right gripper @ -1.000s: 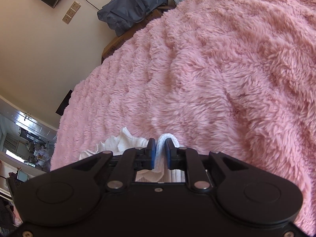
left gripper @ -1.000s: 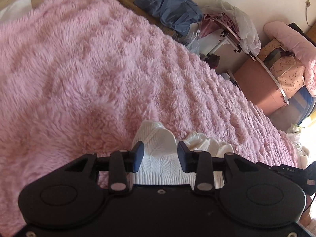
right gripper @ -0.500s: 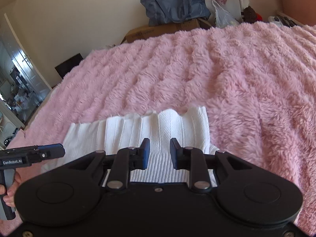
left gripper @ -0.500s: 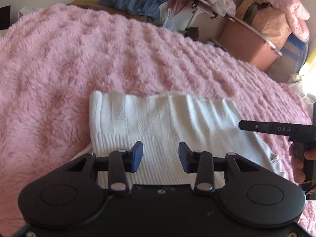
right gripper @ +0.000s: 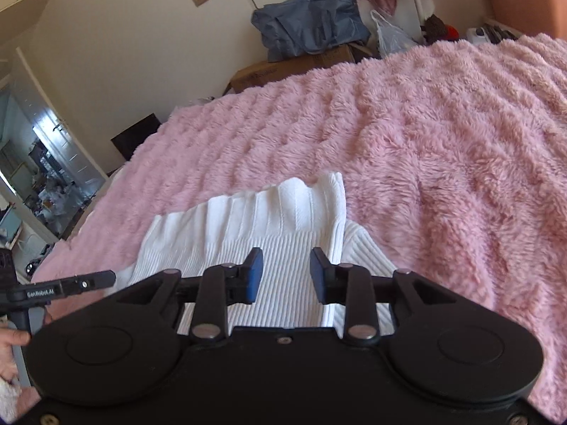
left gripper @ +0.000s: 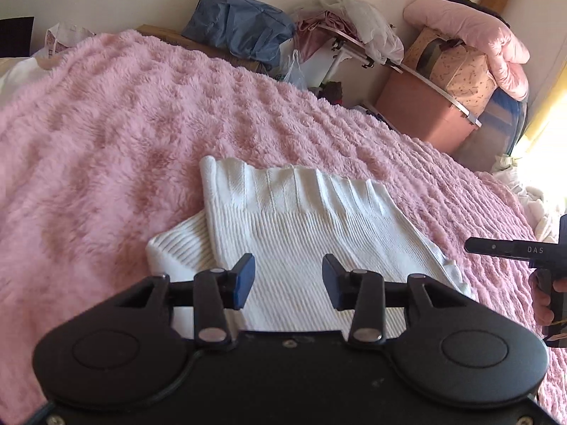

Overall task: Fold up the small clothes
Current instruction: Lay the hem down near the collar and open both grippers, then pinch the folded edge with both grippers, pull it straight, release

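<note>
A white ribbed knit garment (left gripper: pixel 301 233) lies folded over on the fluffy pink blanket (left gripper: pixel 124 134), its ruffled hem turned toward the far side. My left gripper (left gripper: pixel 287 279) hovers over the garment's near part, jaws opening, nothing pressed between the pads. In the right wrist view the same garment (right gripper: pixel 255 226) lies just ahead of my right gripper (right gripper: pixel 285 276), whose jaws are opening above the cloth without gripping it. The right tool (left gripper: pixel 510 248) shows at the right edge of the left wrist view, and the left tool (right gripper: pixel 63 287) at the left edge of the right wrist view.
The blanket (right gripper: pixel 443 134) covers a bed. Beyond its far edge are a blue bag (left gripper: pixel 241 32), a pink box (left gripper: pixel 421 113), piled bedding (left gripper: pixel 471 24) and a cardboard box (right gripper: pixel 283 67). A doorway (right gripper: pixel 32 177) opens at the left.
Both grippers let go of the white garment and drew back toward me. The folded garment now lies flat on the blanket. The right jaws went from shut on cloth to apart.
</note>
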Motion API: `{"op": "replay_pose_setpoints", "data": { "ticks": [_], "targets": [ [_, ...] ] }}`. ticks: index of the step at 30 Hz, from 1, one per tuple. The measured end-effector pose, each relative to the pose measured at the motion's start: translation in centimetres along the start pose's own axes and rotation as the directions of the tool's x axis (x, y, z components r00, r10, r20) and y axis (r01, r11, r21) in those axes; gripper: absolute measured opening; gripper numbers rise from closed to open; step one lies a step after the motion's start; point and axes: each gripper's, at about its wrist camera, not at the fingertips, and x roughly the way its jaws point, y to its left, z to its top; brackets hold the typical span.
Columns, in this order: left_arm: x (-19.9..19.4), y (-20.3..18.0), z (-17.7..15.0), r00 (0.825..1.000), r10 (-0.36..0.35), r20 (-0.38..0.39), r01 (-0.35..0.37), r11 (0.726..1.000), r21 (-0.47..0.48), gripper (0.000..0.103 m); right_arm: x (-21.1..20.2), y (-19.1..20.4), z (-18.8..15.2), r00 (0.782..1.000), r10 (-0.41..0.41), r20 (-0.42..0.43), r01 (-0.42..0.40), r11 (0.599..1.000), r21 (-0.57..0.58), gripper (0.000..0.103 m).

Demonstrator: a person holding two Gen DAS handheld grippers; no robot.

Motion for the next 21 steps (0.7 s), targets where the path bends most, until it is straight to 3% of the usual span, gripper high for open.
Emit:
{"op": "replay_pose_setpoints", "data": {
  "ticks": [7,15,19,21],
  "targets": [
    [-3.8,-0.4,-6.0,0.998,0.034,-0.057,-0.031,0.998,0.053,0.044,-3.8,0.8,-6.8,0.993,-0.033,-0.114,0.025,0.997,-0.074,0.04],
    [-2.6,-1.2,-7.4,0.996,-0.015,-0.084,0.016,1.0,0.007,0.044,-2.9,0.8,-8.5,0.994,-0.006,-0.108,0.004,1.0,-0.018,0.039],
    [-1.5,-1.8,-7.1,0.992,-0.042,-0.123,0.043,0.999,0.006,0.04,-2.4,0.9,-8.4,0.992,0.007,-0.125,-0.006,1.0,0.009,0.021],
    [-1.0,-1.9,-6.9,0.989,-0.053,-0.135,0.055,0.998,0.014,0.039,-2.4,0.7,-8.4,0.992,0.015,-0.127,-0.013,1.0,0.016,0.017]
  ]
}}
